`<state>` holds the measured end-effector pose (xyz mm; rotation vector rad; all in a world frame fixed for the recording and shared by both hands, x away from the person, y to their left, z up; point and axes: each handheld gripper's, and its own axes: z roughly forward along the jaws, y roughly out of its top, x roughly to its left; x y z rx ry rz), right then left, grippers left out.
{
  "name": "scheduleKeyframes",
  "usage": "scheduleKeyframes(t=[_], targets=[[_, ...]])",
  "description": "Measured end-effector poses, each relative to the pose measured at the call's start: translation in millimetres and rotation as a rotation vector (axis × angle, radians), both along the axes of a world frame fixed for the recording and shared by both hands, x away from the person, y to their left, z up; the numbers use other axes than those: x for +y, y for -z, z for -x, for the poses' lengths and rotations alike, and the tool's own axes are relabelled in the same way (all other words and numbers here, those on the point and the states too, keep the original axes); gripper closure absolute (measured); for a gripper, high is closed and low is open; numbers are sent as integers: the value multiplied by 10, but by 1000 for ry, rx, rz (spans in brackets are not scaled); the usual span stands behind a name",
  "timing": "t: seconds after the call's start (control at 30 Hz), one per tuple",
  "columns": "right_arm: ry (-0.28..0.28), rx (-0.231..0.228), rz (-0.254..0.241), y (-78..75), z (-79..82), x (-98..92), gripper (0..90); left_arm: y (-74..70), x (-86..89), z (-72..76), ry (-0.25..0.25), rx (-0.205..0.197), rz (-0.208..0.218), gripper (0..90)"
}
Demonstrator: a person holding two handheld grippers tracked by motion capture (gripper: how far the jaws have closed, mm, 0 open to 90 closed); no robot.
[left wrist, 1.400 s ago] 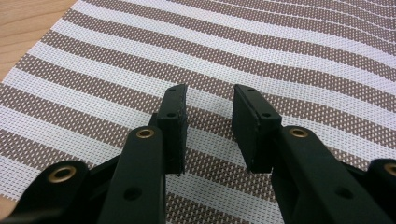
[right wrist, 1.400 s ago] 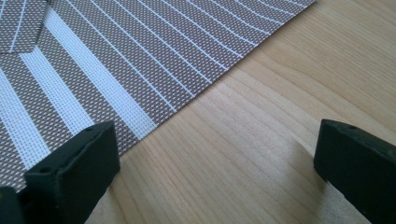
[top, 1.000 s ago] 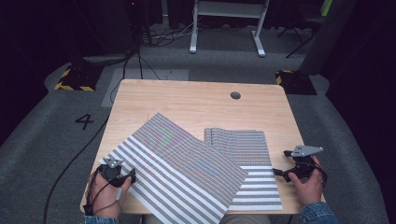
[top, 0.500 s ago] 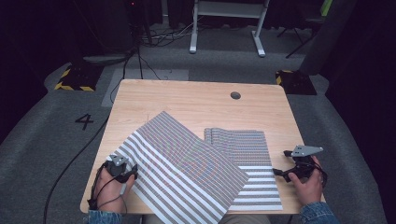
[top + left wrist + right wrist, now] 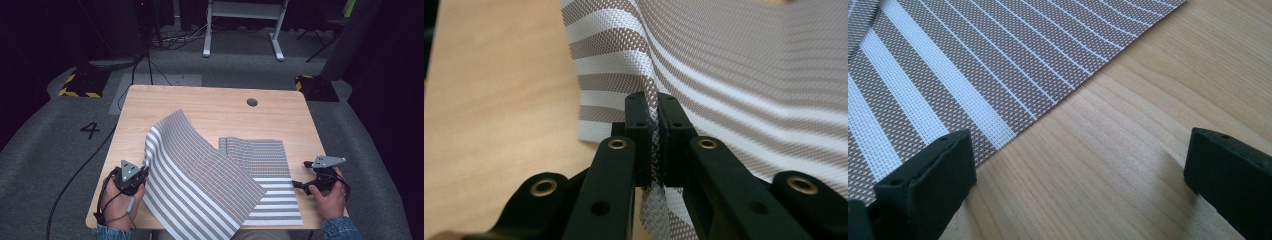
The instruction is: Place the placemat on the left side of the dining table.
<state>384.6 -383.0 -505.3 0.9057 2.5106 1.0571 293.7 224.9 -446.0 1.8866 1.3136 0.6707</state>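
Two woven placemats with brown and white stripes lie on the wooden table (image 5: 200, 102). The upper mat (image 5: 200, 175) sits diagonally and overlaps the flat lower mat (image 5: 272, 195) at the right. My left gripper (image 5: 145, 172) has just been closing, and its jaws now pinch the upper mat's left edge (image 5: 614, 75); in the left gripper view the left gripper (image 5: 658, 107) has the weave squeezed between its pads. That edge is raised off the table in a curve. My right gripper (image 5: 300, 175) rests open beside the lower mat's right edge (image 5: 998, 80), and the right gripper (image 5: 1080, 165) has only bare wood between its jaws.
A round cable hole (image 5: 252, 102) sits near the table's far edge. Beyond the table there is grey carpet with a painted "4" (image 5: 91, 130), cables (image 5: 125, 85) and a white desk frame (image 5: 245, 25). The upper mat's near corner hangs over the table's front edge.
The left gripper's jaws closed on the upper mat's left edge and rose, lifting that side off the table into a curve. The right hand stayed still.
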Motion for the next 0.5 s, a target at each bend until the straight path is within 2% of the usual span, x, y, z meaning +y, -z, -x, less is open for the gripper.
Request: scheduleKeyframes(t=[0.1,0.27,0.37,0.43,0.5], targets=[[1,2,-1,0,0,-1,5,-187,41,-93,8,-55,5,851],[3,3,-3,-1,-2,1,5,-462,105,-370,21,-102,-28,852],[2,2,-2,0,-2,0,5,-579,173,-636,39,-132,-48,849],[2,2,-2,0,-2,0,5,-623,249,-890,33,-171,-34,829],[3,3,-3,0,-1,1,5,-607,281,-1080,19,-217,-9,690]])
